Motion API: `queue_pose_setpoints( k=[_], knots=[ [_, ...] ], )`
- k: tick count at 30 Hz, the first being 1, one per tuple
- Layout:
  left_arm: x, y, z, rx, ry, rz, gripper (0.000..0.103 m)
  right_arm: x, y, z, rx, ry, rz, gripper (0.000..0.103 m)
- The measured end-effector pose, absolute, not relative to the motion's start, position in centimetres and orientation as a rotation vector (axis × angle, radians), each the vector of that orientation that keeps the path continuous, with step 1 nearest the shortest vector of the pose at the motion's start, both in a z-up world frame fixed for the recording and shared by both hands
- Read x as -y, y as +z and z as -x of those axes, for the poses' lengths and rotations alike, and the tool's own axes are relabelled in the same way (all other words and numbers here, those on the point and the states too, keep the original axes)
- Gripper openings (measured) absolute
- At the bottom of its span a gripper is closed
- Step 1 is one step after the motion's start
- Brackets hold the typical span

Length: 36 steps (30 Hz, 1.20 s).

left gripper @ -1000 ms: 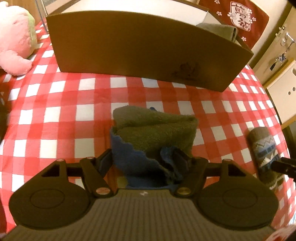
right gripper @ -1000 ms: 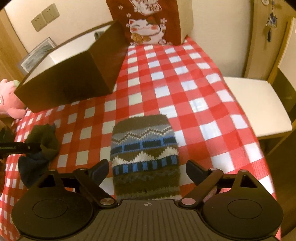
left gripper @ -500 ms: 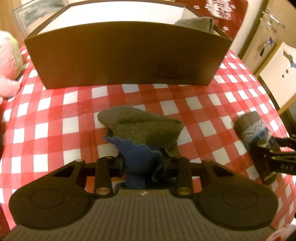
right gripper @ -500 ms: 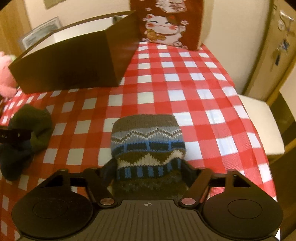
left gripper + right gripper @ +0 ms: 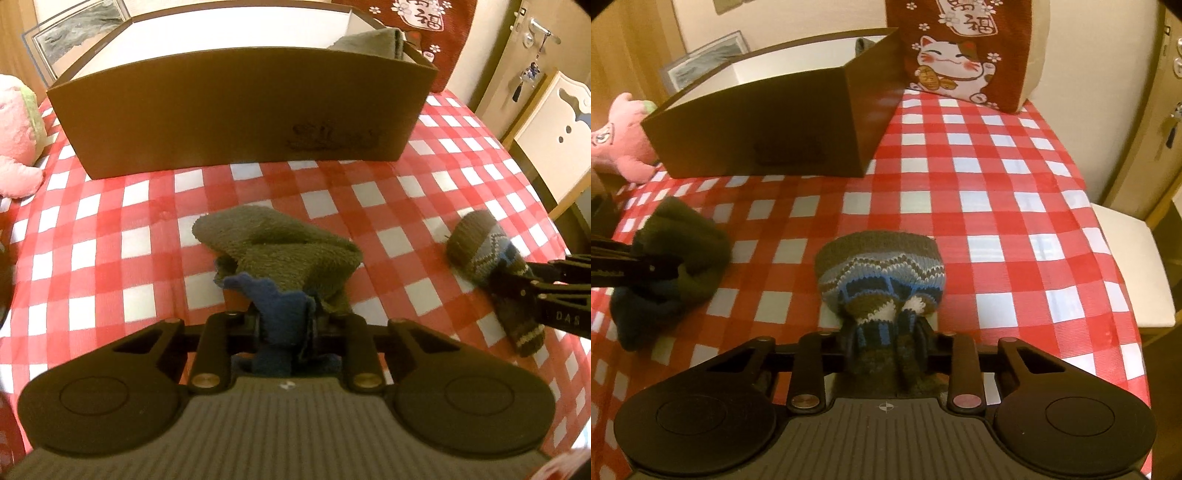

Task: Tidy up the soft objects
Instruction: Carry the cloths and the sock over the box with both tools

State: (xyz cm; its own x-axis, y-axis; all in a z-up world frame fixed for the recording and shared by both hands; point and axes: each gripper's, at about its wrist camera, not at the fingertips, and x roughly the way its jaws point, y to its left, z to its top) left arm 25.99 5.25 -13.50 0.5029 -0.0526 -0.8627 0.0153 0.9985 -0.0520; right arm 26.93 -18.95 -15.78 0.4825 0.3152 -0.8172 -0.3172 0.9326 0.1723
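A fuzzy green sock with a blue cuff [image 5: 280,254] lies on the red-checked tablecloth [image 5: 110,236]. My left gripper [image 5: 282,321] is closing, its jaws pinching the bunched blue cuff. To the right, a patterned knit sock [image 5: 882,266] in brown, blue and white lies on the cloth, and my right gripper [image 5: 886,332] is closing with its jaws squeezing that sock's near end. The knit sock [image 5: 480,251] and the right gripper [image 5: 535,291] also show at the left wrist view's right edge. The green sock [image 5: 676,243] shows at left in the right wrist view.
An open brown cardboard box [image 5: 240,110] stands behind the socks with a green cloth [image 5: 369,42] in its right end. A pink plush toy [image 5: 14,136] sits at far left. A red lucky-cat cushion [image 5: 960,51] leans at the back. A white chair [image 5: 1130,258] stands beside the table's right edge.
Both grippers' jaws have narrowed from wide apart to pinching their socks, bunching the fabric. Each view has swung slightly, with the box now more centred in the left wrist view.
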Motion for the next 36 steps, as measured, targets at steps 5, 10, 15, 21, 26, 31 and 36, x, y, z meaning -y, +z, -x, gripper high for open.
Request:
queue_pose_setpoints(
  k=[5, 10, 15, 21, 26, 31, 36],
  knots=[
    [-4.4, -13.0, -24.5, -1.047, -0.036, 0.037, 0.019, 19.1, -15.4, -26.1, -0.996, 0.441, -0.006, 0.029],
    [-3.9, -12.0, -22.9, -1.038, -0.008, 0.053, 0.018, 19.3, -14.8, -25.2, -0.981, 0.499, -0.003, 0.029],
    [-3.5, -10.1, -21.3, -1.004, 0.037, 0.064, 0.018, 19.6, -13.6, -24.6, -0.951, 0.553, 0.000, 0.029],
    [-3.1, -7.7, -19.5, -0.958, 0.093, 0.080, 0.018, 19.9, -11.8, -24.2, -0.905, 0.616, 0.007, 0.029],
    [-2.7, -5.9, -18.5, -0.938, 0.126, 0.078, 0.018, 19.9, -10.5, -24.0, -0.879, 0.650, 0.000, 0.029],
    [-2.8, -4.0, -18.3, -0.909, 0.132, 0.066, 0.018, 19.6, -9.1, -24.0, -0.857, 0.674, -0.021, 0.029],
    [-3.6, -2.4, -19.0, -0.866, 0.121, 0.056, 0.018, 18.7, -7.6, -24.5, -0.834, 0.687, -0.051, 0.029]
  ],
)
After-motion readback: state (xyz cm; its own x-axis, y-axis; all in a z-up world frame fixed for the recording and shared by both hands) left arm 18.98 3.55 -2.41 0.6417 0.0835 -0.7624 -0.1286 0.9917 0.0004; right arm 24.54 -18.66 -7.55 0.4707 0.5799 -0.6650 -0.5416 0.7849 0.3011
